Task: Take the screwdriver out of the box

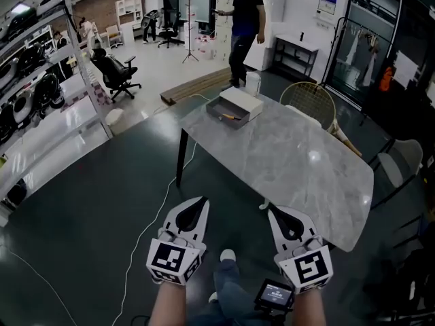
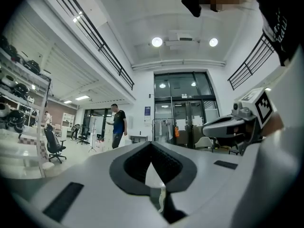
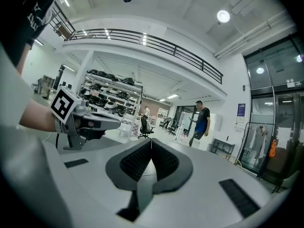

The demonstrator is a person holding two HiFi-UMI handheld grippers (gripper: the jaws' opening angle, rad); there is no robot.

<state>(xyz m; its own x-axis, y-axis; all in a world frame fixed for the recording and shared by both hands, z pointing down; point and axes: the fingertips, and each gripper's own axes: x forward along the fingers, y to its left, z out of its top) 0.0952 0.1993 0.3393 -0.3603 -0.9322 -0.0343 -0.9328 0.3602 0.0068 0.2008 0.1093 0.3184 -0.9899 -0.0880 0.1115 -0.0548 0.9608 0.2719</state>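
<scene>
The jaws of your left gripper (image 2: pixel 152 145) are clenched tip to tip, with nothing between them. The jaws of your right gripper (image 3: pixel 152 141) are clenched the same way and are just as empty. In the head view both grippers sit side by side at the bottom centre of the frame. They are over the dark green floor (image 1: pixel 88 209), short of the near corner of the grey marble-patterned tabletop (image 1: pixel 292 161) that runs from centre to right.

The shallow grey open box (image 1: pixel 219 109) stands at the far end of that tabletop, in the upper centre of the head view and well apart from both grippers. The orange-handled screwdriver (image 1: pixel 231 117) lies inside it, near the front wall. A white rectangular block (image 1: pixel 243 100) lies along the box's far side; whether it is the lid cannot be told. Just behind it, at the tabletop's far corner, stands a white cylindrical container (image 1: pixel 253 82), and its contents cannot be seen.

By count there are two grippers, one box and one screwdriver in it. There is one white cylinder. Two chairs stand by the tabletop: a round-backed wicker chair (image 1: pixel 309 100) at the upper right and a pale chair (image 1: pixel 401 161) at the right edge. One black office chair (image 1: pixel 112 70) stands at the upper left beside the white shelving (image 1: pixel 47 124). One person in a dark shirt (image 1: pixel 245 15) stands at the top centre, beyond the tabletop. A white cable (image 1: pixel 158 212) trails across the floor left of your grippers.
</scene>
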